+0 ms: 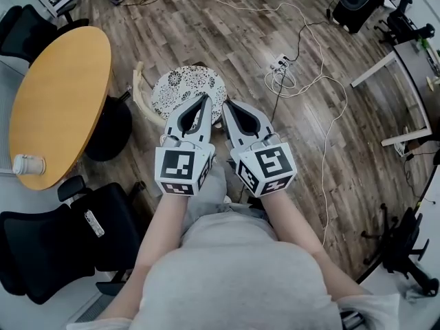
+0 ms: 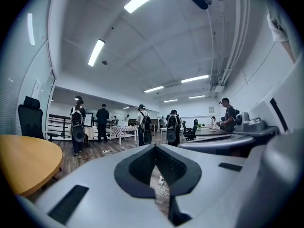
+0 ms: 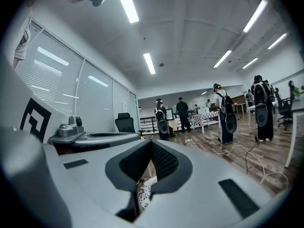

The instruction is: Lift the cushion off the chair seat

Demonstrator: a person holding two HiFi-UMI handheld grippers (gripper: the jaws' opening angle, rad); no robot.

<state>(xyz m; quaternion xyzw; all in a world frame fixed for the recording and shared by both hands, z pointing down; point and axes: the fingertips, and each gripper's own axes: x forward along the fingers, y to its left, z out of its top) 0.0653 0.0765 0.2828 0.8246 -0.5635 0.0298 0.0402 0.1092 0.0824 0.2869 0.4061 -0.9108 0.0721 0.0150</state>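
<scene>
- Glossy wood-plank floor (image 1: 227,40), with white cables (image 1: 295,91) and a power strip (image 1: 280,63) lying on it.
- Round orange table (image 1: 58,102) stood at left, a cup (image 1: 29,164) near its edge.
- Black office chair (image 1: 55,253) sat beside the table.
- Long strip lights (image 3: 127,3) ran along the ceiling.
- Blinds covered the windows (image 3: 52,75).

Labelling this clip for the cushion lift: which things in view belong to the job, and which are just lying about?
Job: patterned cushion, wooden chair under it, left hand-held gripper, right hand-held gripper.
Lying about: round table, cup, black office chair, power strip.
</scene>
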